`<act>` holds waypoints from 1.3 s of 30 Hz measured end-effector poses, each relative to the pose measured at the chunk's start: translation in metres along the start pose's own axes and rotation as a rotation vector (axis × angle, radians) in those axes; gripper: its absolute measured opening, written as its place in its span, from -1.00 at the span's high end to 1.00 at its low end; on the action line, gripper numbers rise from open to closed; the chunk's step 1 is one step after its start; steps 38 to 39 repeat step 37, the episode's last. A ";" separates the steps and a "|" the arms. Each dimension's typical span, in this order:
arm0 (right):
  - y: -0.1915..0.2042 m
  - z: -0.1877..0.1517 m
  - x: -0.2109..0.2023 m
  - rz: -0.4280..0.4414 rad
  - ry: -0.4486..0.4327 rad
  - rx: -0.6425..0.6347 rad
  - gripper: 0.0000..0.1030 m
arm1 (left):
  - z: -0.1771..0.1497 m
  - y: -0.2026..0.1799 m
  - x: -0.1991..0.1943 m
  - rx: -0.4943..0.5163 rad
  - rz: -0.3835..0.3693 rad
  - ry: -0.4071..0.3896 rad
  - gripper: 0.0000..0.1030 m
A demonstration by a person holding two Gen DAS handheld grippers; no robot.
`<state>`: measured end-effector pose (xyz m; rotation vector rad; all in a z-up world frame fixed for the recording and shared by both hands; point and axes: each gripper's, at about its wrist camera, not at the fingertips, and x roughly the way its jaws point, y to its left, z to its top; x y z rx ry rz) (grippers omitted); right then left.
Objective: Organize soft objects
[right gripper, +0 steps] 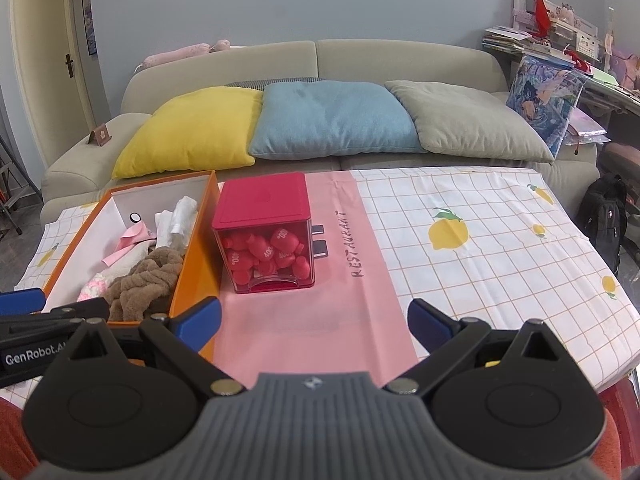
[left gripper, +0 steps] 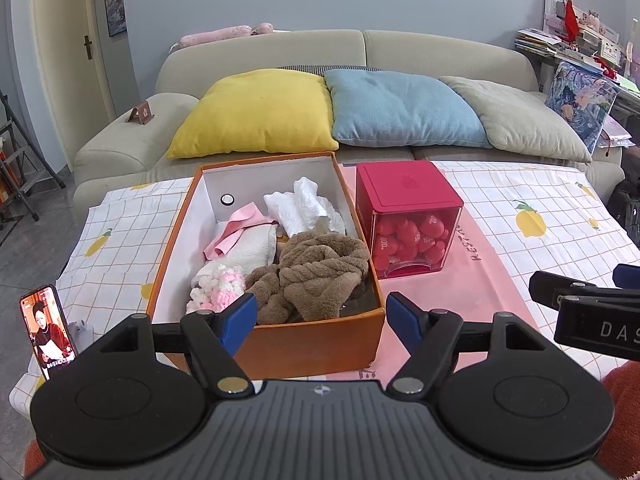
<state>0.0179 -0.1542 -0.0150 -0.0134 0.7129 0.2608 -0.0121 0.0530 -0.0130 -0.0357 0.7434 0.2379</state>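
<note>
Grippers (left gripper: 322,322) (right gripper: 314,326) both spread, empty; box (left gripper: 316,344) prob. full.

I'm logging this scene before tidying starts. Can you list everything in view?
orange box: 1, orange, table left
brown towel: 1, in box, front
pink-white knit: 1, in box
pink cloth: 1, in box
white cloth: 1, in box, back
red container: 1, right of box
cushions: 3, yellow, blue, grey, sofa
phone: 1, table's left edge
tablecloth: 1, lemon-print
left gripper: open, empty
right gripper: open, empty
</note>
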 end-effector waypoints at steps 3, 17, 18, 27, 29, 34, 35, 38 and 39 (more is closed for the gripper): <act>0.000 0.000 0.000 0.001 0.002 -0.003 -0.90 | -0.001 0.000 0.000 -0.003 -0.003 0.001 -0.67; 0.000 -0.001 0.001 0.001 0.008 -0.007 -0.90 | -0.001 0.004 0.000 -0.010 -0.004 0.000 -0.67; 0.000 -0.001 0.001 0.001 0.009 -0.007 -0.90 | -0.001 0.004 0.000 -0.010 -0.005 0.000 -0.67; 0.000 -0.004 0.003 0.001 0.019 -0.012 -0.90 | -0.001 0.003 -0.001 0.001 -0.002 -0.004 -0.67; 0.001 -0.004 0.003 0.002 0.020 -0.014 -0.90 | -0.001 0.003 -0.001 0.002 -0.002 -0.005 -0.67; 0.001 -0.004 0.004 0.002 0.023 -0.014 -0.91 | -0.002 0.003 -0.001 0.001 -0.010 -0.008 -0.67; 0.001 -0.004 0.004 0.002 0.024 -0.014 -0.91 | -0.001 0.004 -0.001 0.000 -0.010 -0.010 -0.67; 0.001 -0.004 0.004 0.003 0.026 -0.014 -0.91 | -0.002 0.004 -0.001 0.002 -0.009 -0.013 -0.67; 0.001 -0.004 0.004 0.003 0.026 -0.014 -0.91 | -0.002 0.004 -0.001 0.002 -0.009 -0.013 -0.67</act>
